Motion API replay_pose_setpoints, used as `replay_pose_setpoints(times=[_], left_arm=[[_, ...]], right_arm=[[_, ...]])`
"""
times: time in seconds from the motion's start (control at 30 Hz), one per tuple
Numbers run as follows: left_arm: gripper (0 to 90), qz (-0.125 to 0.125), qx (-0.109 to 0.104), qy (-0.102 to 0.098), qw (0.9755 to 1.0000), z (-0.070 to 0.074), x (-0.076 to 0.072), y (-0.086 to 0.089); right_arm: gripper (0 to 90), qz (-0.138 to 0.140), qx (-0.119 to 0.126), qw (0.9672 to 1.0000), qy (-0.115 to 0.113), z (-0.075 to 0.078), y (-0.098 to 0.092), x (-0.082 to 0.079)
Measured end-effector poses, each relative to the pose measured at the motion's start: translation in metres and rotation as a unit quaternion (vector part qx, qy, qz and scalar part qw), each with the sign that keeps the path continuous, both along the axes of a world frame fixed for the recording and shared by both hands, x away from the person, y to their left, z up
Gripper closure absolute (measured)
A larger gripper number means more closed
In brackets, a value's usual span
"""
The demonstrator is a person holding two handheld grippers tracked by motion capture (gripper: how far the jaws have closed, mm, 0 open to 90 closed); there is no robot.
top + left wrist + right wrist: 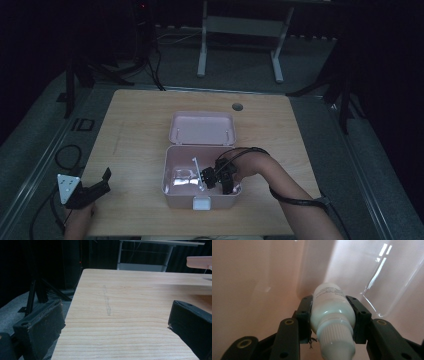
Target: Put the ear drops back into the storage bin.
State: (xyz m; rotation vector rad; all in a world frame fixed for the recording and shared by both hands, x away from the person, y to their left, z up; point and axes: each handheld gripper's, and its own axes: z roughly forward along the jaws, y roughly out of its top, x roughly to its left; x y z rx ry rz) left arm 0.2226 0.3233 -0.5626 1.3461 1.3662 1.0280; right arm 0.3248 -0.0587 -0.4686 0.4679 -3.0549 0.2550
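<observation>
A pink box (169, 192) with its lid (202, 128) swung open stands in the middle of the wooden table. My right gripper (209, 178) reaches down inside it. In the right gripper view the jaws are shut on a small white bottle (332, 307) with a ribbed white cap, held against the pink inner wall (257, 270). A clear plastic bag (397, 277) lies beside the bottle, and a thin white stick (197, 167) rests in the box. My left gripper (102, 182) sits at the table's front left edge, open, with bare wood (120, 315) between its jaws.
The table has a round cable hole (237, 106) at the back right. A white-framed stand (240, 35) is on the floor behind the table. Cables (67, 155) trail on the floor at the left. The box's white latch (201, 203) faces the front edge.
</observation>
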Motion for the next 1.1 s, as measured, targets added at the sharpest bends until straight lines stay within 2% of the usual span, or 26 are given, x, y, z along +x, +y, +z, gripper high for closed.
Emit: replay_pose_setpoints(times=[0.23, 0.6, 1.0, 1.1], left_arm=[[0.5, 0.0, 0.0, 0.0, 1.0, 0.0, 0.0, 0.0], [0.5, 0.0, 0.001, 0.0, 1.0, 0.0, 0.0, 0.0], [0.5, 0.0, 0.0, 0.001, 1.0, 0.0, 0.0, 0.0], [0.5, 0.0, 0.0, 0.001, 1.0, 0.0, 0.0, 0.0]], right_arm=[[59.5, 0.006, -0.009, 0.9999, -0.005, -0.012, 0.002, 0.001], [59.3, -0.013, -0.014, 0.9998, -0.006, -0.02, 0.003, 0.005], [58.3, -0.014, -0.016, 0.9998, -0.002, -0.018, 0.003, 0.004], [58.1, -0.019, -0.003, 0.9998, -0.001, -0.013, 0.001, 0.005]])
